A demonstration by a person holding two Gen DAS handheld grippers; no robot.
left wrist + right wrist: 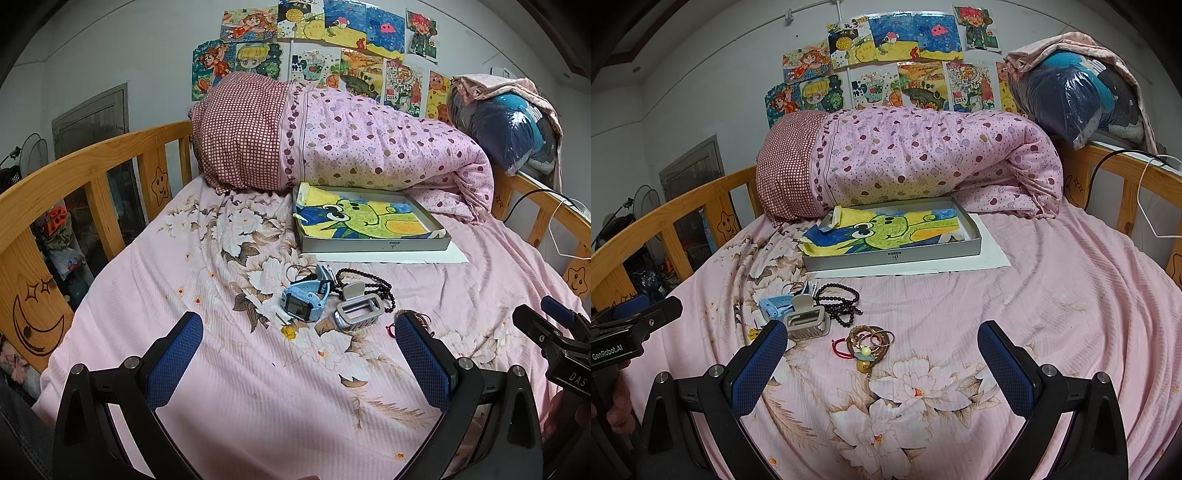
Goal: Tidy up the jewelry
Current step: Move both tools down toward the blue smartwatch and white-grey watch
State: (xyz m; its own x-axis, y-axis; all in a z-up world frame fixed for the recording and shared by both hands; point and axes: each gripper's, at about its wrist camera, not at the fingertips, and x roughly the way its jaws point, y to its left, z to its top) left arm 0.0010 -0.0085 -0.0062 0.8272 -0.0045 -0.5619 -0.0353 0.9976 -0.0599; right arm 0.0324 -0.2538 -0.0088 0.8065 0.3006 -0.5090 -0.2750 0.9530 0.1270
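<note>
Left gripper (pixel 299 354) and right gripper (pixel 882 362) both spread wide, gripping nothing, hovering low over pink bedsheet (pixel 1052 295). At 12 o'clock of left: blue watch (pixel 301 299), silver hair clip (pixel 358 312), black beads (pixel 369 282). Bracelets (pixel 870 339) at 12 o'clock between right fingers. Beyond, grey tray (pixel 894 254) holding frog drawing (pixel 886 230).

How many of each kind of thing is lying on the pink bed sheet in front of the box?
Blue plastic watch: 1
Grey plastic hair claw clip: 1
Dark round-bead strand: 1
Tangled pile of thin rings and bangles: 1 pile; separate pieces cannot be counted
Total: 4
</note>
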